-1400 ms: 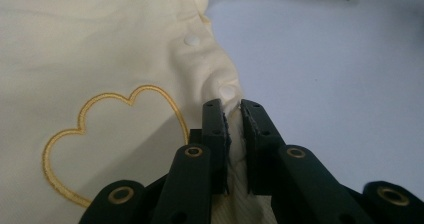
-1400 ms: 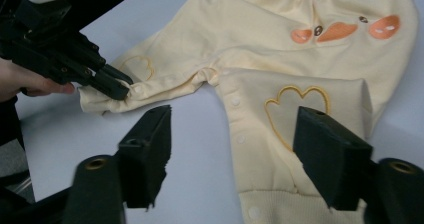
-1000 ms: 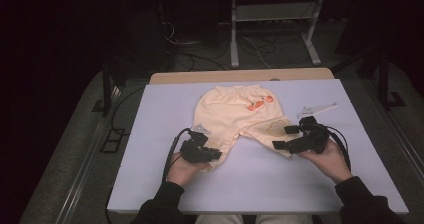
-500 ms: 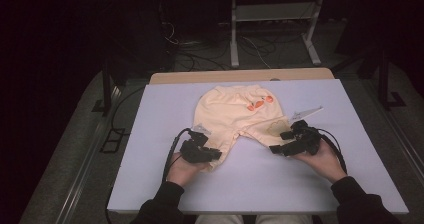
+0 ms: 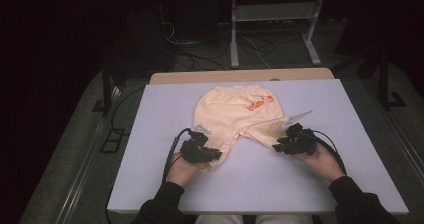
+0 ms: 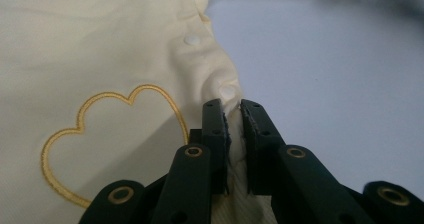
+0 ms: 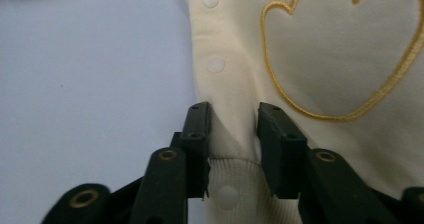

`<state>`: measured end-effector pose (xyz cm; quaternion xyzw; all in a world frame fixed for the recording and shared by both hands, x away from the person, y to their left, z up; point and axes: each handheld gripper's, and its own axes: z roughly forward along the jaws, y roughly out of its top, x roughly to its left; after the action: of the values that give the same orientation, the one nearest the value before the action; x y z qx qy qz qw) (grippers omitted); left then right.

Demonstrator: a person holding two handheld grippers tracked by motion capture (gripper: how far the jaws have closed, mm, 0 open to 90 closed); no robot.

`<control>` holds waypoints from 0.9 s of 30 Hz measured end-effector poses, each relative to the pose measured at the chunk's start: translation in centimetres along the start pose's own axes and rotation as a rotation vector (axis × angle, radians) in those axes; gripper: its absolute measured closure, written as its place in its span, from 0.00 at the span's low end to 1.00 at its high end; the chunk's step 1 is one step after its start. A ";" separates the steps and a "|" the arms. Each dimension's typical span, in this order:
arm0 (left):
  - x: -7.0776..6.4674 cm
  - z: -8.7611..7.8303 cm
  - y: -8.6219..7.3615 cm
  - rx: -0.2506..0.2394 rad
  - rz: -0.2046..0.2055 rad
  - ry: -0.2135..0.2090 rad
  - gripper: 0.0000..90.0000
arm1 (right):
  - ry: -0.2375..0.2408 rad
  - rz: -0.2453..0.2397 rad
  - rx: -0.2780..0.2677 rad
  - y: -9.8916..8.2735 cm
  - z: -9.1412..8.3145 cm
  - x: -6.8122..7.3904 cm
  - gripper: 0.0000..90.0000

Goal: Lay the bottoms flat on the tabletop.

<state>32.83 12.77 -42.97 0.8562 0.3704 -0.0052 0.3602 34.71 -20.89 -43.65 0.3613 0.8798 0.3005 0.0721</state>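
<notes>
We see the baby pants (image 5: 235,111) lying flat at the middle of the high view, waist toward the top, both leg ends pointing down to our hands. The left gripper (image 5: 212,154) is clenched on the left leg hem. The right gripper (image 5: 279,143) has just been closing around the right cuff (image 7: 232,176), and the cloth sits between its jaws. The white table (image 5: 150,134) is smooth; the room behind is dark.
</notes>
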 end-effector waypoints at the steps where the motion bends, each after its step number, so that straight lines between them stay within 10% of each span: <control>1: 0.0 0.0 0.0 -0.001 0.001 0.000 0.89 | 0.001 0.001 0.001 0.0 0.0 0.1 0.78; 5: 0.0 -0.1 0.0 -0.008 0.003 -0.002 0.89 | 0.014 0.012 0.010 0.2 -0.2 0.3 0.82; 20: -0.9 -0.9 0.0 -0.029 0.026 -0.052 0.89 | 0.304 0.211 -0.008 -0.7 -1.1 2.4 0.86; 27: -1.0 -1.1 -0.3 0.003 0.050 -0.095 0.89 | 0.325 0.216 0.017 -0.9 -1.2 3.5 0.86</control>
<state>31.70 12.96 -42.07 0.8646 0.3312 -0.0375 0.3760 31.21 -19.62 -42.91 0.4007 0.8386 0.3534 -0.1067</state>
